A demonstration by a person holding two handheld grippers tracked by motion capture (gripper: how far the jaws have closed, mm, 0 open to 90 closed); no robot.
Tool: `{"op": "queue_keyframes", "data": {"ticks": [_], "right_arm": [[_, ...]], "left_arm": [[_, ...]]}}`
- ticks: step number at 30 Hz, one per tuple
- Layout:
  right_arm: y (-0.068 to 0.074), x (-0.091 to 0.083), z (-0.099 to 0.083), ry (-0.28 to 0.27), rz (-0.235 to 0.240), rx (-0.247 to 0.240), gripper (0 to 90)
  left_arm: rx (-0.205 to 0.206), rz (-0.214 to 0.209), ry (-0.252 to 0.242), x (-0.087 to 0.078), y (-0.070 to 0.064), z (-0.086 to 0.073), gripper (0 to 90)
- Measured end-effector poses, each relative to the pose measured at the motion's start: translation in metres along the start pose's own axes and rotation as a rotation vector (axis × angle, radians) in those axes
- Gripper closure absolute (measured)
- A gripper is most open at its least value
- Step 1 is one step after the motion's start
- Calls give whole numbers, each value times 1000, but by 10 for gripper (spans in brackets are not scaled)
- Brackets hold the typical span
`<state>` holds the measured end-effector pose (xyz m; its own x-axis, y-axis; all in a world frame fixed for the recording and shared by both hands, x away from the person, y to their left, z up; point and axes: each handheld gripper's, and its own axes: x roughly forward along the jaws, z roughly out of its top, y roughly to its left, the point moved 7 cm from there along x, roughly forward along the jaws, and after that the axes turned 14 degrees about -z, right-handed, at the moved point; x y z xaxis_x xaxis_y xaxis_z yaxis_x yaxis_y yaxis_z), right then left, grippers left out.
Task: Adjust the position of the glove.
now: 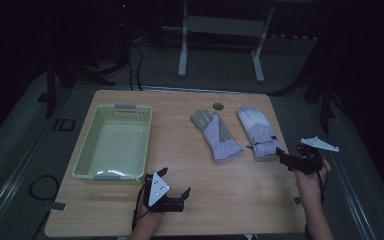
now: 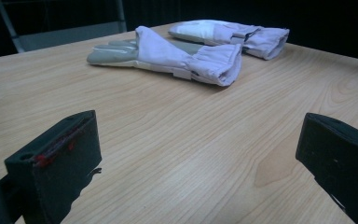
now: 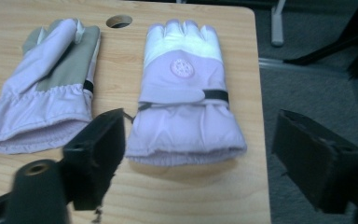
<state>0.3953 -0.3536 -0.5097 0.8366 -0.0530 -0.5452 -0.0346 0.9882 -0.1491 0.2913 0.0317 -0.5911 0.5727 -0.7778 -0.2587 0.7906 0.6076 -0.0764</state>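
the table (image 1: 215, 190) takes up the middle of the high view, with a pale basket (image 1: 87, 150) at its left and two lilac gloves lying flat at upper right, the left glove (image 1: 216, 134) palm up and the right glove (image 1: 258, 131) back up, just beside each other. the right gripper (image 1: 289, 159) hangs at the right glove's cuff with jaws wide apart, and the left gripper (image 1: 175, 184), low in the frame and also spread, holds nothing. this looks like the approach to a first pick: next the right jaws should drop over the cuff (image 3: 186, 150) and close.

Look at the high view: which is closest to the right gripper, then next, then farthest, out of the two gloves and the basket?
From the right gripper:
1. Right glove, just beside it.
2. Left glove, mid-table.
3. Basket, far left side.
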Motion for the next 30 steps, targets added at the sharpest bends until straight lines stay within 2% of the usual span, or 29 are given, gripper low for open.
{"op": "queue_keyframes", "data": {"ticks": [2,4,5,8,14,17,19,20,22,26,30], "right_arm": [[8,-3,8,-28,30,4,127],[17,-6,15,-60,86,18,118],[21,-6,19,-79,81,8,116],[34,-8,30,-117,119,-8,114],[59,-9,50,-154,167,-54,117],[73,-6,59,-133,209,-79,143],[84,-1,61,-88,251,-103,175],[88,1,64,-89,251,-102,219],[98,4,67,-79,291,-103,236],[113,16,69,-57,266,-162,292],[126,31,68,-31,285,-173,323]], "left_arm": [[0,1,0,0,0,0,1],[-2,0,-1,0,0,0,1],[-1,0,0,0,0,0,1],[-1,0,0,0,0,0,1],[-3,0,2,0,1,0,1],[-6,-1,1,0,1,0,1],[-7,-1,1,0,1,0,1],[-5,-1,1,0,1,0,1],[-3,-4,3,0,0,0,1],[-1,-7,3,0,0,0,1],[-1,-9,2,0,-1,0,1]]}}
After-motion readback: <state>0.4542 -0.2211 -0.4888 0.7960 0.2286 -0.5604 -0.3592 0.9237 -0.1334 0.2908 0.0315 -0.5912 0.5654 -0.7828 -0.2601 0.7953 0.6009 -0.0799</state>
